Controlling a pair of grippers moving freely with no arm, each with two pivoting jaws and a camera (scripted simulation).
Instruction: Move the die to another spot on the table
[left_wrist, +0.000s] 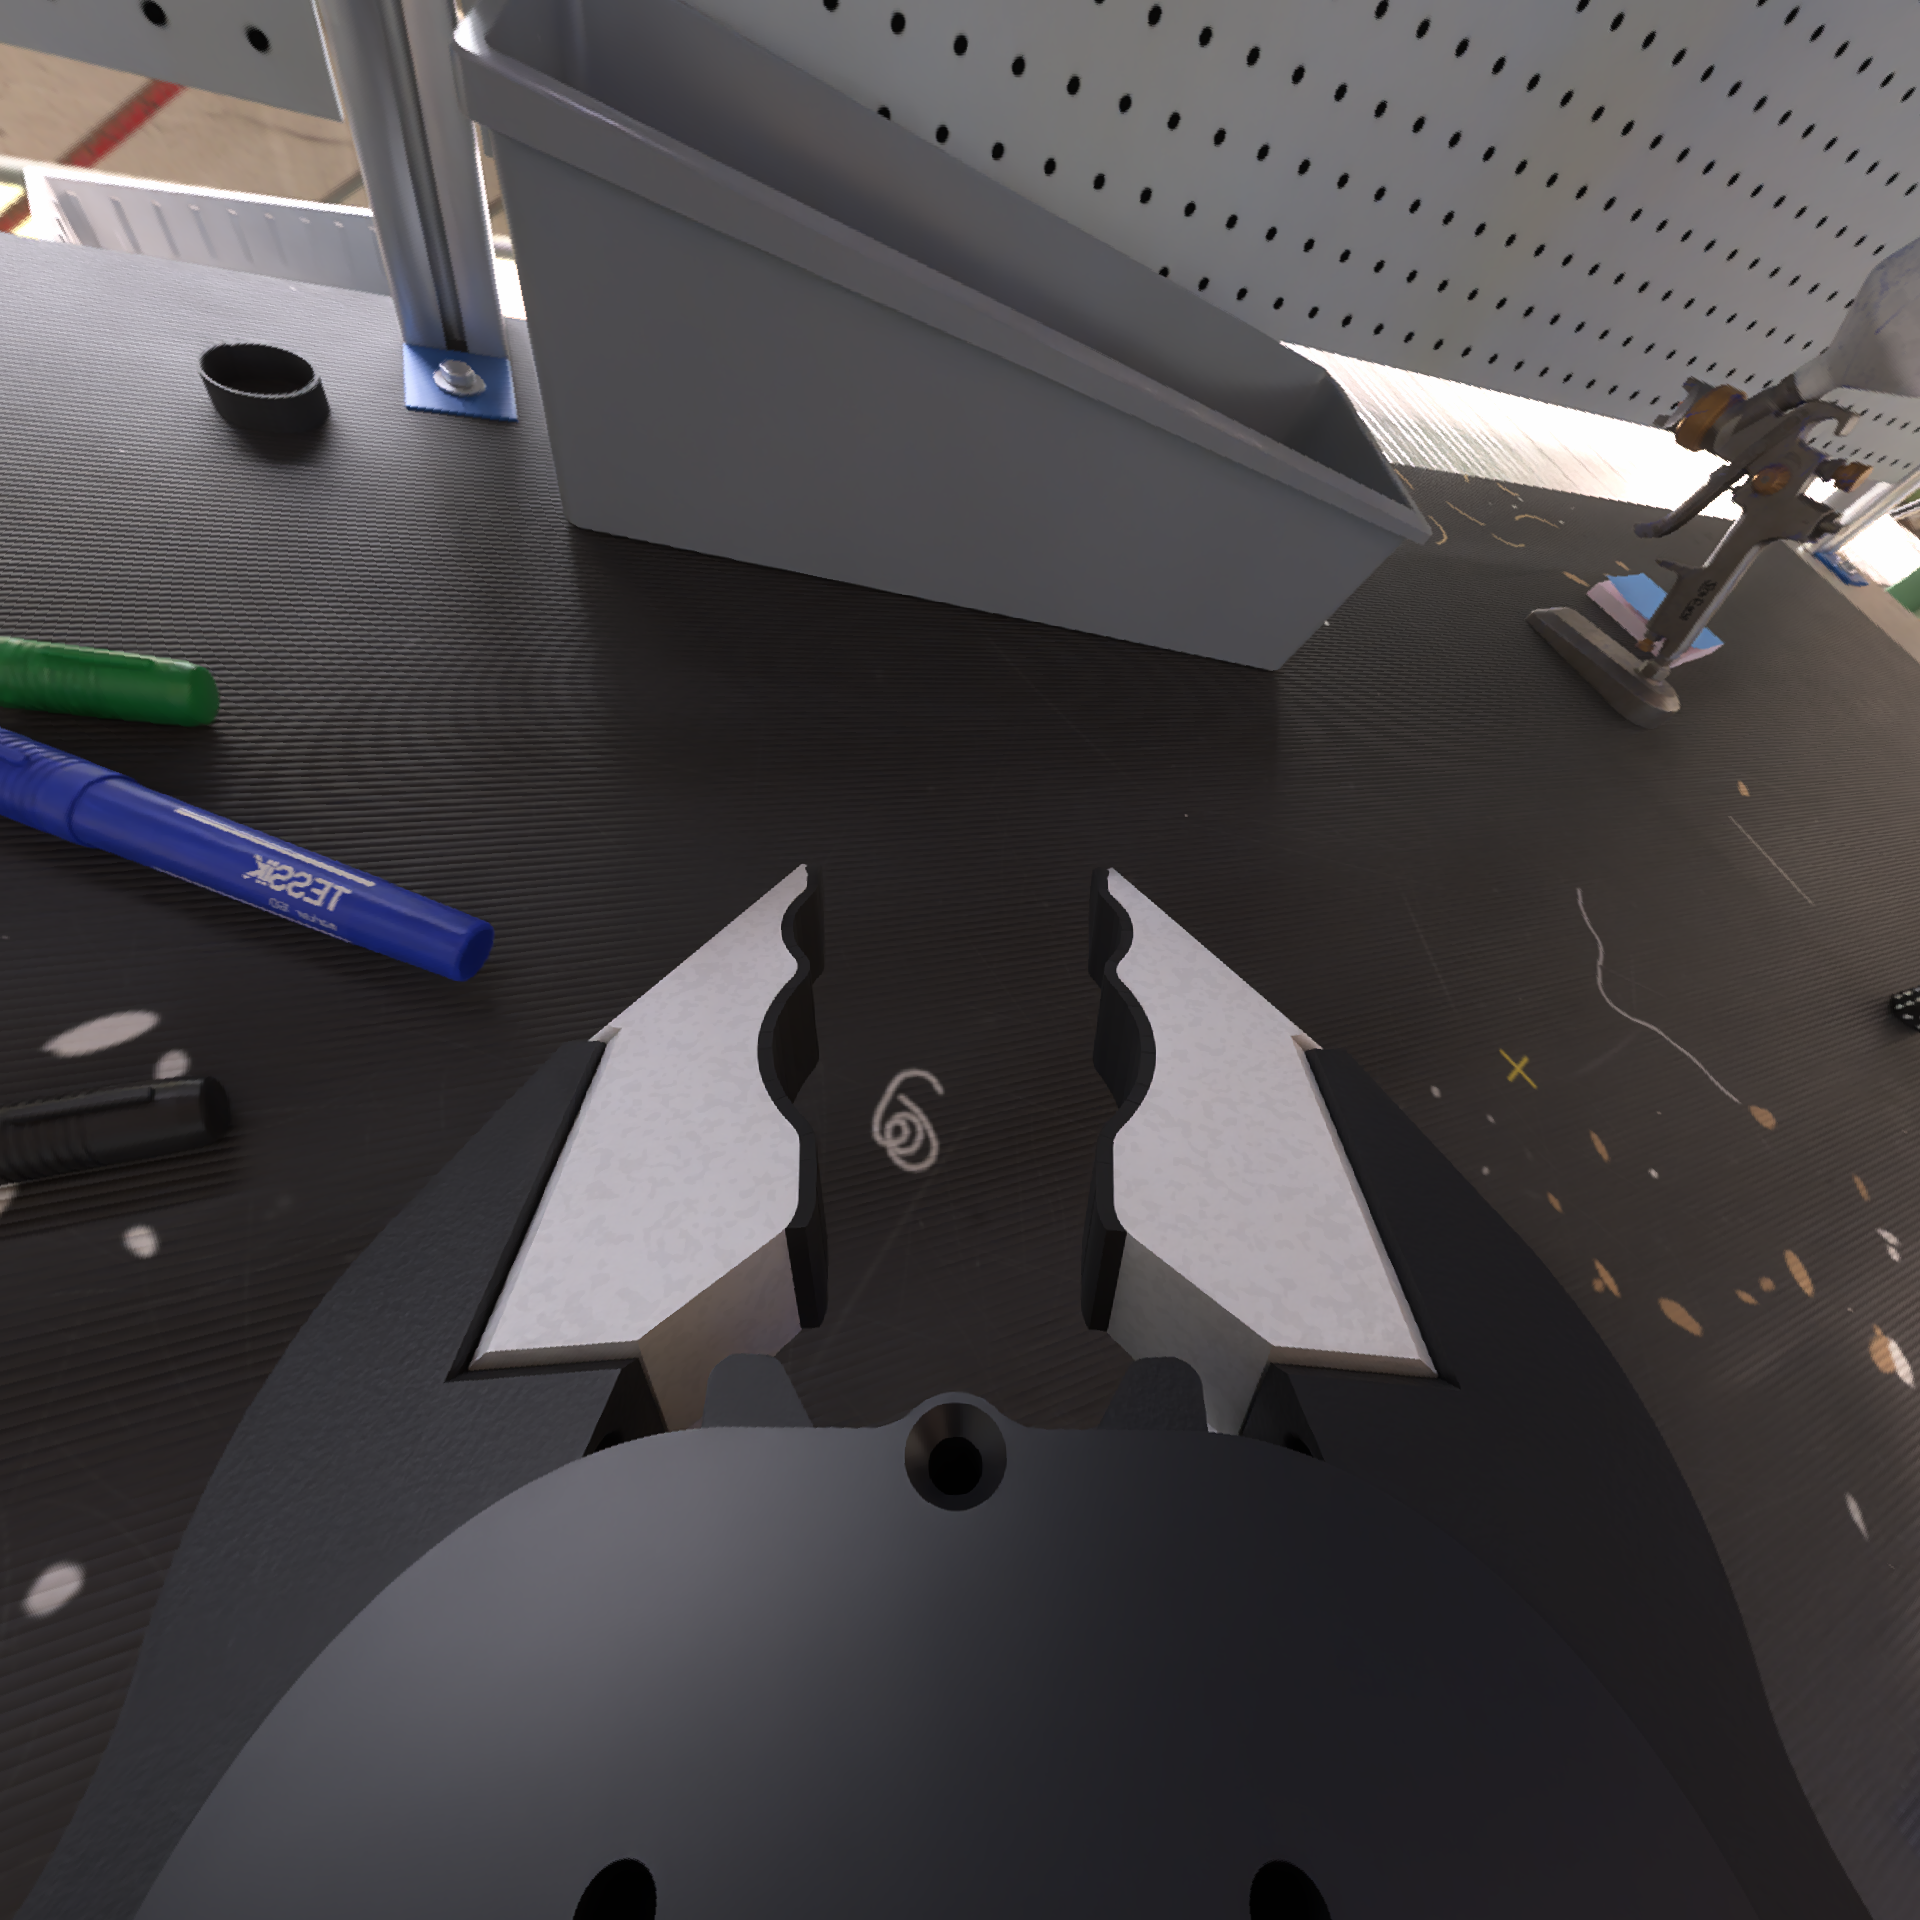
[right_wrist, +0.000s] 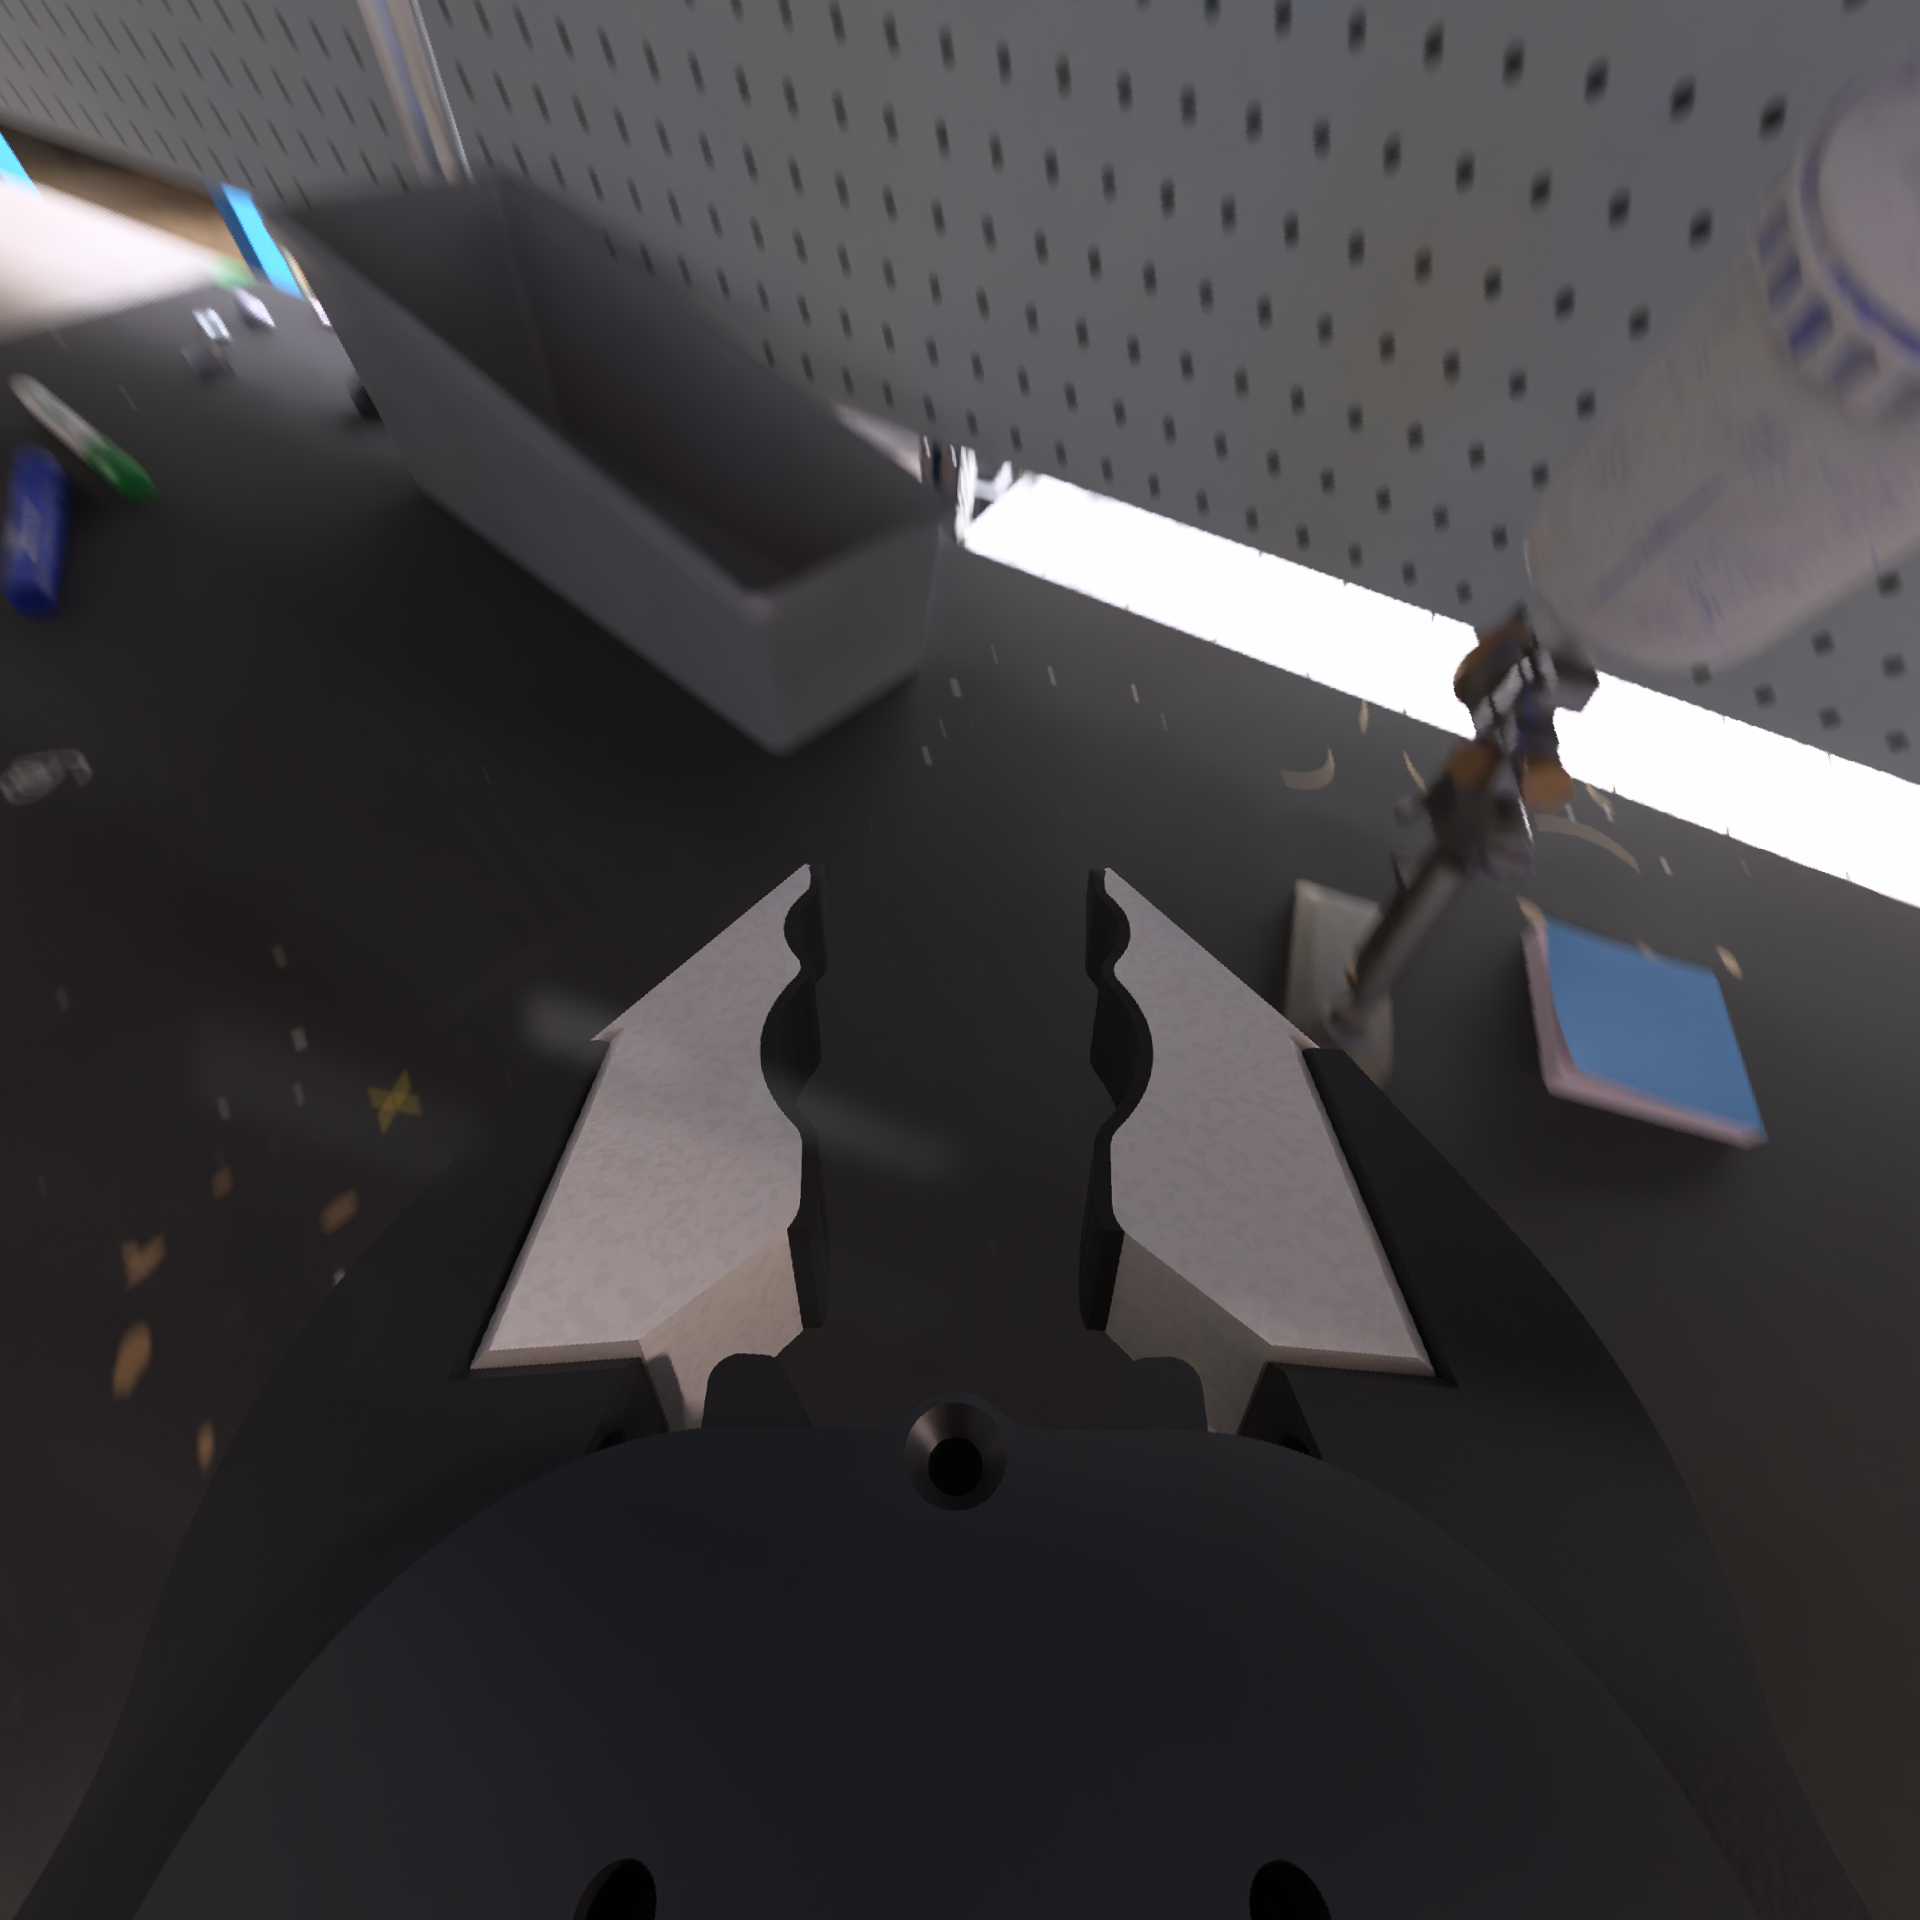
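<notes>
The die (left_wrist: 1903, 1023) is a small black cube with white dots. It lies on the dark table mat at the far right edge of the left wrist view, cut off by the frame and well to the right of my left gripper (left_wrist: 954, 883). The left gripper is open and empty, hovering over a white spiral mark on the mat. My right gripper (right_wrist: 954, 883) is open and empty above bare mat. The right wrist view is blurred, and I cannot make out the die in it.
A grey bin (left_wrist: 935, 416) (right_wrist: 644, 499) stands ahead under a pegboard (left_wrist: 1455, 156). A blue marker (left_wrist: 260, 873), a green marker (left_wrist: 104, 681), a black pen (left_wrist: 114, 1122) and a black ring (left_wrist: 265, 390) lie to the left. A spray gun on a stand (left_wrist: 1704, 540) (right_wrist: 1455, 862) and a blue notepad (right_wrist: 1642, 1029) are to the right.
</notes>
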